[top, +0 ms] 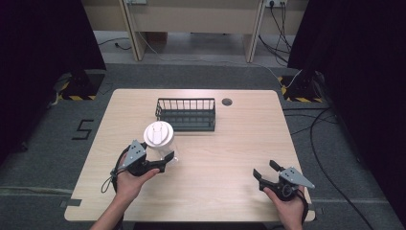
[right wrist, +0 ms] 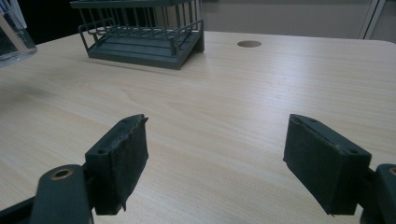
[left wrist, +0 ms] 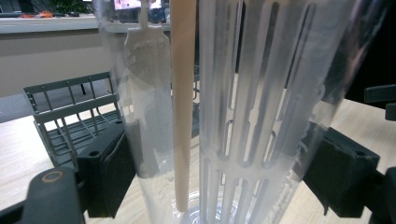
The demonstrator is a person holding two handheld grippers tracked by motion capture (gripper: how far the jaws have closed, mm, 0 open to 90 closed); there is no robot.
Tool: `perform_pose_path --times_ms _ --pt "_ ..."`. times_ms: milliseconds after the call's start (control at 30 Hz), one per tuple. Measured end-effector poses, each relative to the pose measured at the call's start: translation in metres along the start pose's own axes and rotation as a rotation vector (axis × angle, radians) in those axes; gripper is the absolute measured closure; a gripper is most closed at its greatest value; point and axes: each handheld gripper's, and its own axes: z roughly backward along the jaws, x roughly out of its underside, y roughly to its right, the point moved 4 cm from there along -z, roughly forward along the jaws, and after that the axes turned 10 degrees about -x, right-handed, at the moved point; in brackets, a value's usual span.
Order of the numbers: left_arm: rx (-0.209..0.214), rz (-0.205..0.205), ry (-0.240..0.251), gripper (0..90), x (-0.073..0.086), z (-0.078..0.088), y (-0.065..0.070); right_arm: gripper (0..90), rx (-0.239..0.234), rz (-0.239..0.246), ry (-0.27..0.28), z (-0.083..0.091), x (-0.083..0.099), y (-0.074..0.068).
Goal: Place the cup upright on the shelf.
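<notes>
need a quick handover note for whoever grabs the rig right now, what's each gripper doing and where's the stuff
Left gripper: jaws on either side of the clear pitcher, pads touching its wall; it stands upright on the table, white lid on.
Right gripper: open, holding nothing, low over bare table near the front right.
Dark wire rack: behind the pitcher at the table's far side, nothing in it.
Done: pitcher gripped. Left: probably lift it and move it, perhaps to the rack; not yet off the table.
</notes>
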Motion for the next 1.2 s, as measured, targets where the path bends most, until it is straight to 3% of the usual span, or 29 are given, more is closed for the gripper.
perform_pose_path --times_ms 933,1200 --pt "0.001 -0.016 0.015 17.5 -0.030 -0.039 -0.005 22.3 -0.004 0.000 -0.001 0.000 0.000 0.000" --pt "-0.010 -0.023 0.016 17.5 -0.040 -0.057 -0.005 22.3 -0.006 -0.003 0.003 0.000 0.000 0.000"
